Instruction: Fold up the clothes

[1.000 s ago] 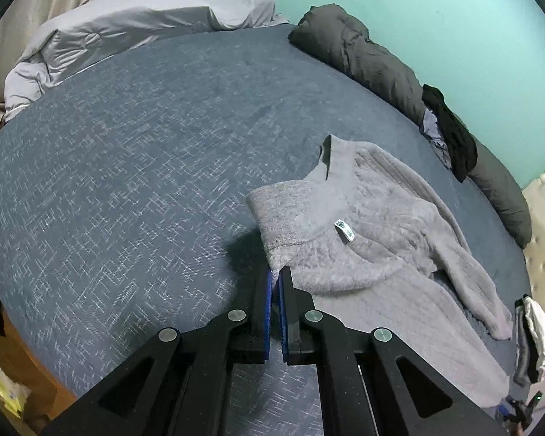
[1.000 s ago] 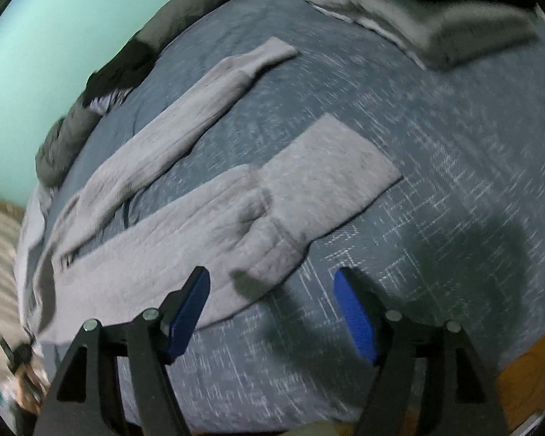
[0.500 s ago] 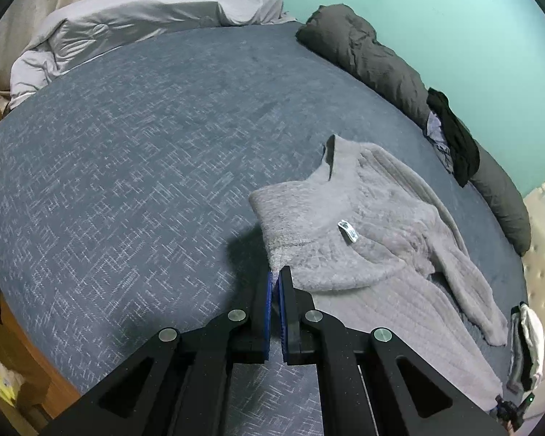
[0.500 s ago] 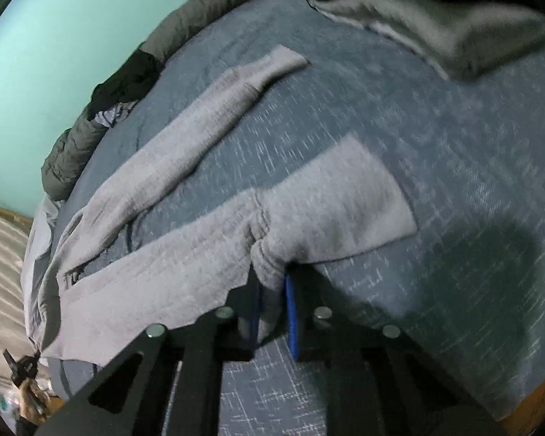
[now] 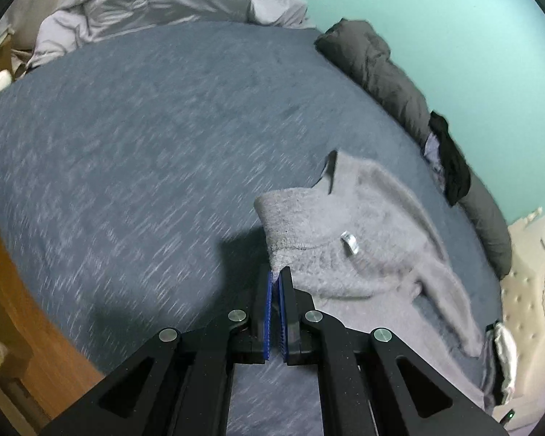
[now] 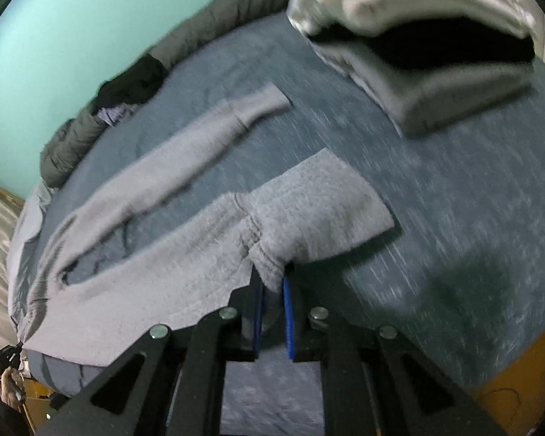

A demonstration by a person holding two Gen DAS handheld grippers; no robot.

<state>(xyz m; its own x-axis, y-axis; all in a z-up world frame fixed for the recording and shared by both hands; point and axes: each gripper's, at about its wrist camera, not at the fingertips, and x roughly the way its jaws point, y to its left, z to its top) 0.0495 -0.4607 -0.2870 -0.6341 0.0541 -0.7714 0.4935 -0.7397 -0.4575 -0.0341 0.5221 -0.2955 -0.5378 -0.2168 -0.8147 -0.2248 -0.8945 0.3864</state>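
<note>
Fuzzy grey knit sweater (image 5: 374, 239) lies on the bed's near edge, clamped by left hand-held gripper (image 5: 277, 279) and right hand-held gripper (image 6: 272, 283); folding it over looks next.

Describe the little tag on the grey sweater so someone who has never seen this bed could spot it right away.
On the blue-grey bedspread lies a fuzzy grey sweater, its collar end pinched by the left gripper. Just inside the neck, below the ribbed collar band, sits the tag: a small white label, the only bright patch on the knit.
</note>
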